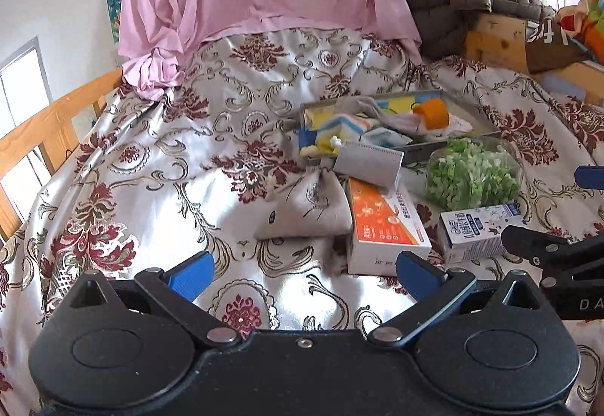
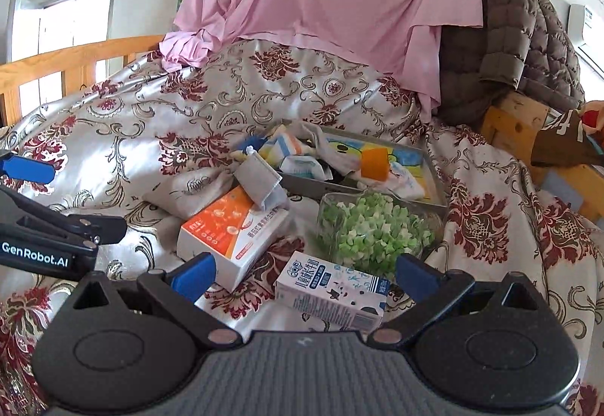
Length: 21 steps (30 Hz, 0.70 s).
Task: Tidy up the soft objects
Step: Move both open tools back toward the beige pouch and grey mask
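left gripper [image 1: 304,274] spread, empty, over the floral bedspread [image 1: 124,167] | right gripper [image 2: 304,274] spread, empty, above the milk carton [image 2: 332,293] | grey tray [image 2: 430,167]: socks, cloths, orange roll [image 2: 374,164] heaped inside (grey mask [image 2: 258,182] spills over the rim) | clear tub [image 2: 372,227]: green-white bits | orange box [image 2: 232,231] beside the beige pouch [image 1: 305,206]

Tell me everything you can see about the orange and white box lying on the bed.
The orange and white box is a flat rectangular carton, apparently cardboard, orange on top with printed text and white sides. It looks closed and lies flat on the floral bedspread, between a beige cloth pouch and a clear container of green bits. A grey mask packet overlaps its far end. Neither gripper touches it.
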Tool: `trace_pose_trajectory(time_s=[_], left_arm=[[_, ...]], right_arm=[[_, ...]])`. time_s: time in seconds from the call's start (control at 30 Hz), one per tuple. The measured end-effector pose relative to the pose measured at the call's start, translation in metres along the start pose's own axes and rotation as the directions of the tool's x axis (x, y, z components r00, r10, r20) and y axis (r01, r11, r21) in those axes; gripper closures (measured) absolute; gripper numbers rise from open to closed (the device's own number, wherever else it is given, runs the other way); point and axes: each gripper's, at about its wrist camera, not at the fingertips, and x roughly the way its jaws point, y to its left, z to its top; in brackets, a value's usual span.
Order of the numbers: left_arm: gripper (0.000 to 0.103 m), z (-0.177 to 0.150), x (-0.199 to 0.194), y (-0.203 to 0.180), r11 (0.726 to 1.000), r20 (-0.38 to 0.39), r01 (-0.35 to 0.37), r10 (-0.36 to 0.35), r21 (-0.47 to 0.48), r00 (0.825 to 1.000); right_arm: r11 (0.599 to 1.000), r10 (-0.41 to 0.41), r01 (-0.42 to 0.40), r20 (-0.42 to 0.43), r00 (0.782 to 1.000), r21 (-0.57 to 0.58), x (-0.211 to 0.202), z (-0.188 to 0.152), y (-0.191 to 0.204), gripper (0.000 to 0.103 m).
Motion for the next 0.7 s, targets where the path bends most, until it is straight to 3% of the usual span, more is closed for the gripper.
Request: trace_pose_trajectory(time_s=[0.5, 0.7], left_arm=[[0.001, 0.001, 0.018, 0.014, 0.994, -0.122, -0.046, 0.034, -0.097, 0.992], [0.001, 0.0, 0.021, 0.017, 0.993, -0.145, -0.065, 0.049, -0.103, 0.988]], right_arm=[[1.0, -0.002, 0.001, -0.044, 0.999, -0.011, 0.011, 0.001, 0.004, 0.0], [1.0, -0.008, 0.008, -0.016, 1.0, -0.002, 0.017, 0.002, 0.003, 0.0]])
